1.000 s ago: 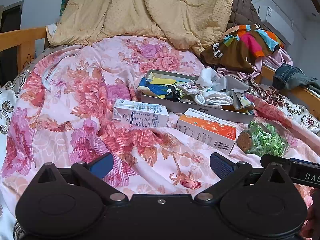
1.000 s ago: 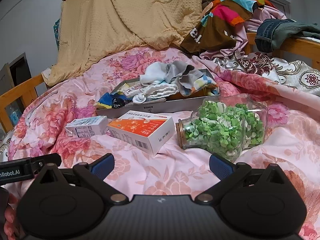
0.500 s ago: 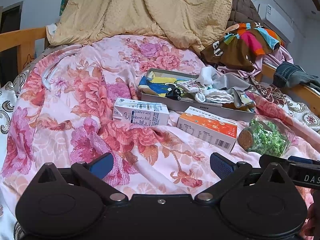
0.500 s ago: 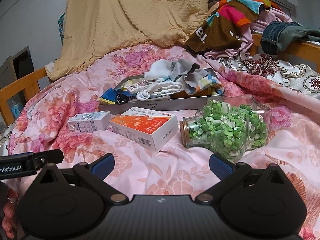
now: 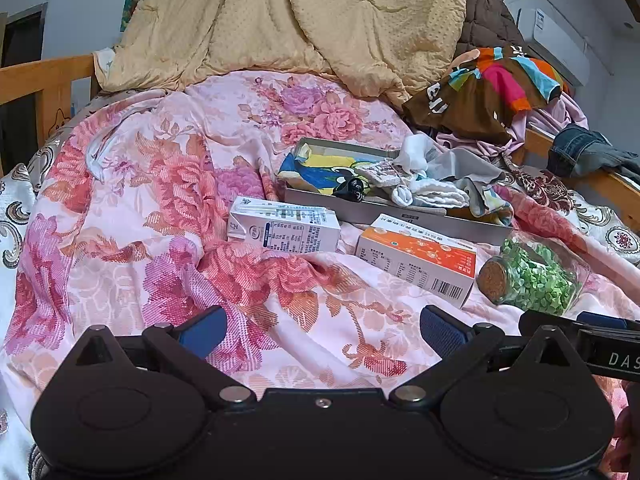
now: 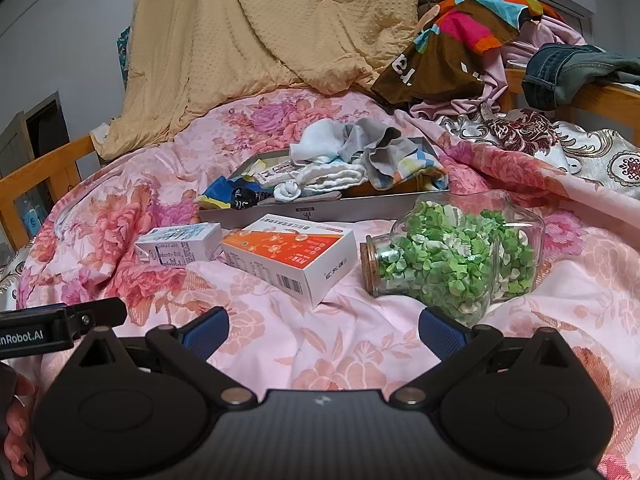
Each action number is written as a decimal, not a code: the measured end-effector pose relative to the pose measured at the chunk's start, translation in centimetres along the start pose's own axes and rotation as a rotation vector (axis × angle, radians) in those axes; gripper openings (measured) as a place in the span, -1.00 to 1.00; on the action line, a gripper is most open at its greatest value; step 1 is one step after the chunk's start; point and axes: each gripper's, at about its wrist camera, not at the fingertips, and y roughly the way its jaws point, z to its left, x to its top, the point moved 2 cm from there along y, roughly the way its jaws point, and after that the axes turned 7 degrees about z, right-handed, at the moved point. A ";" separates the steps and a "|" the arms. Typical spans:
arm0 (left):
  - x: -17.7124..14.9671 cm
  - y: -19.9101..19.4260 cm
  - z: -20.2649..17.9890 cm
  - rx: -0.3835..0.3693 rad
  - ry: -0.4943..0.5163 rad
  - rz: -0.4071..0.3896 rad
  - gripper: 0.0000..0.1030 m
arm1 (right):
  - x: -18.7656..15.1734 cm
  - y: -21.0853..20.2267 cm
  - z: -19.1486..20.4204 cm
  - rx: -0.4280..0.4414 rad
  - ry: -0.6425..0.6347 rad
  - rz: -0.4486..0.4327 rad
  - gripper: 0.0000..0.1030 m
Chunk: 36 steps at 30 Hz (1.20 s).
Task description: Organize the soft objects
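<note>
A bed spread with a pink floral quilt carries everything. My left gripper and right gripper hover over its near edge, both spread wide and empty. The socks, white, grey and patterned, lie heaped in the grey tray toward the quilt's middle. Only my right view shows the jar whole; my left view shows the milk carton fully, beside the orange box.

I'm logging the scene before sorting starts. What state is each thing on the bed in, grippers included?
Left gripper: open, empty.
Right gripper: open, empty.
Glass jar: on its side, corked, full of green paper bits.
Orange box: closed, lying flat.
Milk carton: lying on its side.
Grey tray: open, heaped with socks and cloths.
</note>
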 end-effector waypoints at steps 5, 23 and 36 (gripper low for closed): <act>0.0 0.0 0.0 0.000 0.001 0.000 0.98 | 0.0 0.0 0.0 0.001 -0.001 0.000 1.00; 0.4 -1.1 -0.6 -0.019 0.011 -0.033 0.98 | 0.0 0.0 0.3 0.008 -0.005 0.000 1.00; 0.2 -0.9 -0.6 0.001 0.034 -0.039 0.98 | 0.0 0.0 0.2 0.019 -0.001 0.000 1.00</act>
